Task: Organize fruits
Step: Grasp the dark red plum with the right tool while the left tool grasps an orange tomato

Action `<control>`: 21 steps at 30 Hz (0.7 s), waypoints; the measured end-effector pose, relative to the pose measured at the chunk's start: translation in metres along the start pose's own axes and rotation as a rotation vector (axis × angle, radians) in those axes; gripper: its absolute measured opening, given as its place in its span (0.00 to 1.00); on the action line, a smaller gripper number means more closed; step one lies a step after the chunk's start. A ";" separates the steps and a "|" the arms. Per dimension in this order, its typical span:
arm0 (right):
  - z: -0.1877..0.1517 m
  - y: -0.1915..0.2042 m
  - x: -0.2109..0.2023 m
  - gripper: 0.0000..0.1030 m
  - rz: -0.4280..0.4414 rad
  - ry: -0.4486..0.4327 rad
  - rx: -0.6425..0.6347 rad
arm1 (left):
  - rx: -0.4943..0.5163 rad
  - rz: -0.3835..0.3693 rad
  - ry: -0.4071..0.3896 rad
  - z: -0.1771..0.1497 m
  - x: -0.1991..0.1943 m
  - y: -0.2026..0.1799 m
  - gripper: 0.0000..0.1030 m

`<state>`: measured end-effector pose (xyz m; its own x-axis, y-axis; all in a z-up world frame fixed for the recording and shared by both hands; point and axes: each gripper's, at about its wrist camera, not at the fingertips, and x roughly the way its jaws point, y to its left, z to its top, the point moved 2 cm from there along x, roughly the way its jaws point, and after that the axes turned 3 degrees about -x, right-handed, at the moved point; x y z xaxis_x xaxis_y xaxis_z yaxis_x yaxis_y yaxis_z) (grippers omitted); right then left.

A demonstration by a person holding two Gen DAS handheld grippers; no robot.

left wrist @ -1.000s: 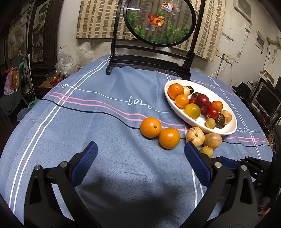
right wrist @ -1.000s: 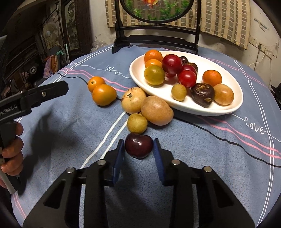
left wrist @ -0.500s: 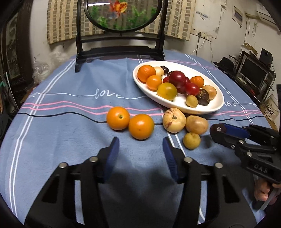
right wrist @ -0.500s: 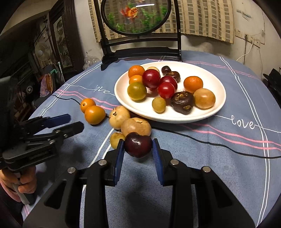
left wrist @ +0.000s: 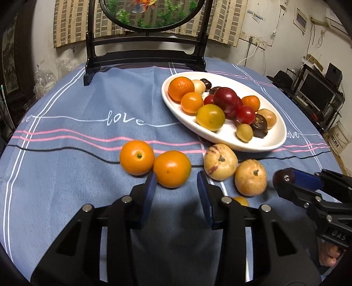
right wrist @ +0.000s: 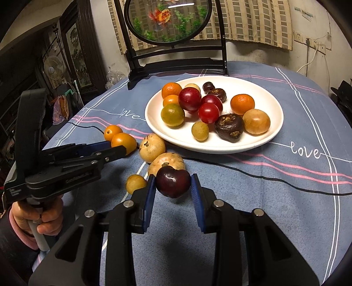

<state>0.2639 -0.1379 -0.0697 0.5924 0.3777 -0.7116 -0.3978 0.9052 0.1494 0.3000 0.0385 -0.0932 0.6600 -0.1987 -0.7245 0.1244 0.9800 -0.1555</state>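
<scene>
The right gripper (right wrist: pixel 173 187) pinches a dark purple plum (right wrist: pixel 173 181) between its blue pads, lifted clear of the cloth. The left gripper (left wrist: pixel 176 183) has its jaws closing with nothing pressed between them; an orange (left wrist: pixel 172 169) lies just past its fingertips, close to the left pad and touching a second orange (left wrist: pixel 136 157) beside it. To the right of these lie two pale tan fruits (left wrist: pixel 220 162), side by side, and a small yellow fruit (right wrist: pixel 135 184) sits near the plum-holding gripper.

Beyond them stands a white oval plate (right wrist: pixel 272 132) bearing oranges, red plums, a green-yellow citrus, small yellow fruits, tan fruits and dark wrinkled ones. Everything rests on a blue tablecloth (left wrist: pixel 77 187) striped in white, pink and black, with the word "love" (left wrist: pixel 124 120) embroidered in white script, and again by the plate's right side (right wrist: pixel 304 151). A black-framed round goldfish panel (right wrist: pixel 168 19) stands at the far edge. The right gripper's body, seen from the left wrist, carries raised letters reading roughly "DAS" (left wrist: pixel 336 235).
</scene>
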 end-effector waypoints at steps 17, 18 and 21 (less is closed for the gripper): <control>0.001 -0.004 0.000 0.32 -0.005 0.006 0.016 | 0.011 0.029 -0.004 0.016 0.018 0.003 0.39; 0.001 -0.004 0.000 0.32 -0.007 0.006 0.014 | 0.006 0.026 -0.004 0.015 0.016 0.003 0.39; 0.001 -0.005 -0.002 0.32 -0.020 -0.003 0.013 | -0.004 0.020 -0.008 0.011 0.011 0.003 0.38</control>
<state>0.2660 -0.1433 -0.0682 0.6019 0.3605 -0.7126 -0.3773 0.9148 0.1441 0.3157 0.0392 -0.0939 0.6685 -0.1788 -0.7219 0.1084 0.9837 -0.1433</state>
